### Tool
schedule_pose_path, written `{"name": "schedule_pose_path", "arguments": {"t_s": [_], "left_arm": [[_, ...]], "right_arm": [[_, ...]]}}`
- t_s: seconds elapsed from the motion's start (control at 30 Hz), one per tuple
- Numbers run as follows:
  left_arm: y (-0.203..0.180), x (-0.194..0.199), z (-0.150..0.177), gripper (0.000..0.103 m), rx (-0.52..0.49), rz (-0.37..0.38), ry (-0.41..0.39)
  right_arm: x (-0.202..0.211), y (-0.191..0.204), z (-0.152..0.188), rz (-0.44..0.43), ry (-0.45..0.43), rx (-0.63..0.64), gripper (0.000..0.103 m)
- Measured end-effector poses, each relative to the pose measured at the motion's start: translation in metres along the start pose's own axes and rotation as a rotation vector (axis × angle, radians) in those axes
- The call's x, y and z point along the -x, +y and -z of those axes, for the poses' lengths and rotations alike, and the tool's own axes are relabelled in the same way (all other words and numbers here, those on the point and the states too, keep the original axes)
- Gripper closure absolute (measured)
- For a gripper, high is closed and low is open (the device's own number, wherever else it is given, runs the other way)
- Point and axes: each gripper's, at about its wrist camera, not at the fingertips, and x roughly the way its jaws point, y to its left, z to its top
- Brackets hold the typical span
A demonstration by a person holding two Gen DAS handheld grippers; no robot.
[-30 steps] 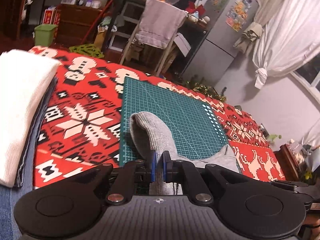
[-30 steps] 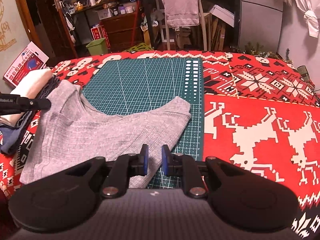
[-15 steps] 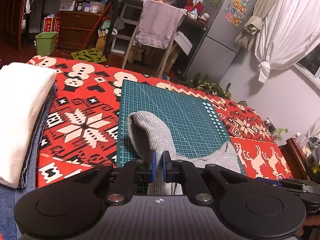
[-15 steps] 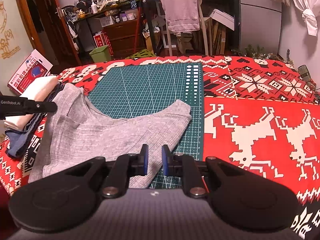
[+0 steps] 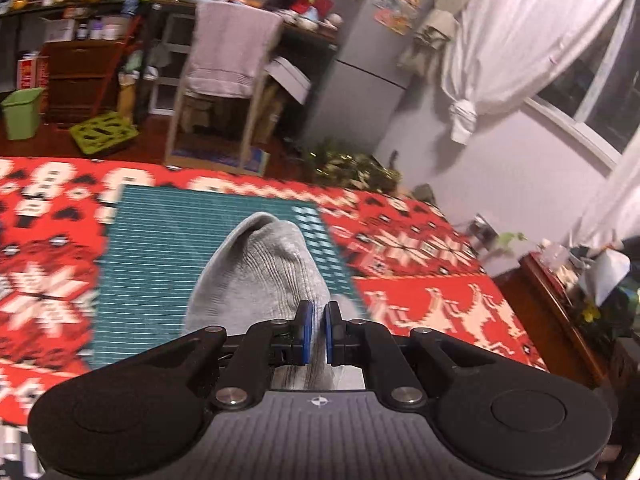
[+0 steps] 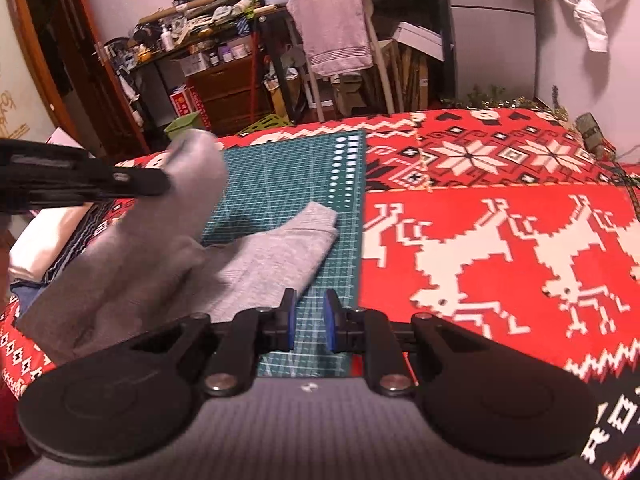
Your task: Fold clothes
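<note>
A grey ribbed garment [image 5: 264,264] lies partly on the green cutting mat [image 5: 160,248]. My left gripper [image 5: 316,308] is shut on one end of it and holds that end up, so the cloth arches away from the fingers. In the right wrist view the same garment [image 6: 280,256] has its raised end hanging from the left gripper [image 6: 164,180] at the left, while its other end rests flat on the mat [image 6: 288,168]. My right gripper [image 6: 310,300] hovers over the mat's near edge, just right of the cloth, open with only mat showing between its fingers.
A red patterned blanket [image 6: 480,240] covers the surface under the mat. A stack of folded clothes, white on top [image 6: 36,240], sits at the left edge. Beyond the far edge stand a chair draped with a towel [image 6: 340,32] and cluttered shelves.
The left gripper has lifted its end of the grey garment and swung it rightward over the mat. The cloth that lay flat now bunches up. The right gripper has drawn clear of the cloth.
</note>
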Motion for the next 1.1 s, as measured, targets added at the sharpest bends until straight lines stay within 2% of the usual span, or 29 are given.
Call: {"name": "schedule_pose_path", "arguments": {"t_s": [0.17,0.3,0.47,0.5,0.57,0.6,0.77,0.97,1.0,1.03,1.07,1.1], "left_arm": [[-0.024,-0.051,0.016,0.099,0.02,0.038,0.092],[-0.032,-0.064,0.029,0.097,0.031,0.077,0.13],[-0.014,-0.031,0.03,0.096,0.063,0.106,0.073],[-0.009,-0.022,0.029,0.096,0.068,0.106,0.058],[0.003,-0.007,0.027,0.096,0.076,0.094,0.041],[0.01,-0.001,0.027,0.095,0.08,0.088,0.034],[0.036,0.014,0.033,0.095,0.081,0.054,0.043],[0.058,0.019,0.046,0.095,0.132,0.033,0.05],[0.059,0.02,0.047,0.095,0.133,0.034,0.051],[0.061,0.021,0.048,0.095,0.134,0.035,0.052],[0.06,0.021,0.049,0.095,0.127,0.041,0.055],[0.059,0.022,0.05,0.095,0.114,0.047,0.057]], "right_arm": [[0.006,-0.012,0.006,0.011,0.0,-0.033,0.087],[0.006,-0.015,0.009,0.004,0.001,-0.053,0.086],[-0.003,-0.016,0.007,-0.079,-0.001,-0.14,0.085],[-0.005,-0.015,0.005,-0.098,-0.003,-0.163,0.084],[-0.011,-0.012,0.001,-0.132,-0.01,-0.203,0.074],[-0.014,-0.011,-0.001,-0.151,-0.015,-0.223,0.074],[-0.041,-0.01,-0.012,-0.22,0.004,-0.36,0.061],[-0.084,-0.019,-0.014,-0.26,0.067,-0.539,0.059],[-0.091,-0.02,-0.014,-0.259,0.07,-0.552,0.06],[-0.095,-0.02,-0.015,-0.259,0.071,-0.554,0.073],[-0.096,-0.018,-0.016,-0.261,0.069,-0.54,0.09],[-0.097,-0.015,-0.018,-0.262,0.066,-0.526,0.09]]}}
